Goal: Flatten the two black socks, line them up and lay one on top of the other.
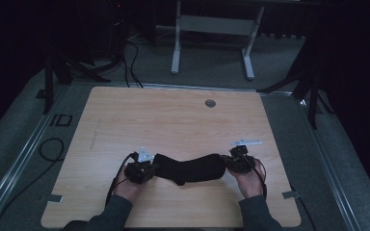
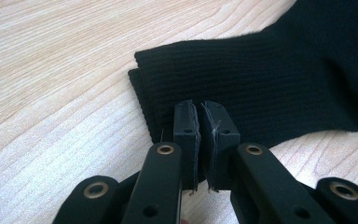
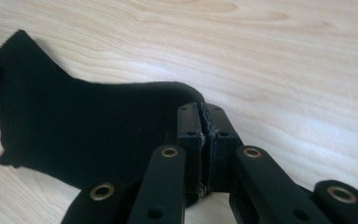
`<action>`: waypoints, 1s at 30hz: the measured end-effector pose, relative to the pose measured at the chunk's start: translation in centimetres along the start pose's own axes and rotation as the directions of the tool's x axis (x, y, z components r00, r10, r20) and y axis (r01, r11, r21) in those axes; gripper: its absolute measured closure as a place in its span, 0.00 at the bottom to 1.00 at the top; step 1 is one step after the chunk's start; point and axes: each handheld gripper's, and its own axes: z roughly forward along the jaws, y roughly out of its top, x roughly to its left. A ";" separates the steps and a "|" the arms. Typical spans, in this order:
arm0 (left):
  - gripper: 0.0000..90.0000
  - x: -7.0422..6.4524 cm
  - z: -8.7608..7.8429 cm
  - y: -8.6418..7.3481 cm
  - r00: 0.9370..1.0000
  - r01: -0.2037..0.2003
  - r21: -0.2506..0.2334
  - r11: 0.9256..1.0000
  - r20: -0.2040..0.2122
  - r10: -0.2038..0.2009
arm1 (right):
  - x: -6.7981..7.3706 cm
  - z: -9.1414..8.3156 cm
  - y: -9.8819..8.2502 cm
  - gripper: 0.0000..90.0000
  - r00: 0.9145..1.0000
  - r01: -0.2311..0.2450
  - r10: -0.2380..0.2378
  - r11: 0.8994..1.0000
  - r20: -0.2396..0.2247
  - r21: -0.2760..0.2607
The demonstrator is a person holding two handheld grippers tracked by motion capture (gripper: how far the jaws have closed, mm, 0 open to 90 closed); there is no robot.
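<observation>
Both tools are pinching my black sock: left tool clamped on the ribbed cuff, right tool on the toe. It lies stretched between them near the surface's front edge. Gripping looks done; folding or moving remains.

No readable text, label, brand or number on table, sock or either gripper. Only mark: black outlined shape resembling letters "ID" on grey floor left of table, at; too small and dim to read with certainty.
</observation>
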 end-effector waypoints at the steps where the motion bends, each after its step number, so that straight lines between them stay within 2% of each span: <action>1: 0.94 0.0 0.0 0.0 1.000 0.000 -0.001 1.000 0.000 0.000 | -0.3 0.1 -0.4 0.96 1.000 -0.010 0.010 1.000 -0.004 0.000; 7: 0.94 -0.1 0.0 0.0 1.000 -0.005 -0.001 1.000 -0.004 0.005 | -0.8 1.2 -1.4 0.96 1.000 -0.021 0.021 1.000 0.001 0.002; 11: 0.94 -0.1 0.0 0.0 1.000 -0.006 -0.001 1.000 -0.003 0.006 | -0.8 2.1 -1.6 0.94 1.000 -0.014 0.014 1.000 0.024 0.003; 17: 0.92 -0.3 0.1 0.0 1.000 -0.016 -0.005 1.000 -0.006 0.016 | -1.0 2.8 -1.8 0.90 0.999 -0.019 0.019 1.000 0.026 -0.018; 23: 0.90 -0.3 0.1 0.0 1.000 -0.021 -0.006 1.000 -0.007 0.021 | -1.0 3.0 -1.9 0.76 0.999 -0.013 0.015 0.998 0.036 -0.055; 26: 0.90 -0.3 0.1 0.1 1.000 -0.023 -0.006 1.000 -0.008 0.022 | -0.9 2.8 -1.9 0.66 1.000 -0.005 0.007 0.998 0.027 -0.070; 30: 0.89 -0.3 0.1 0.1 1.000 -0.026 -0.007 1.000 -0.007 0.026 | -1.0 2.2 -1.8 0.58 1.000 -0.004 0.005 0.995 0.011 -0.099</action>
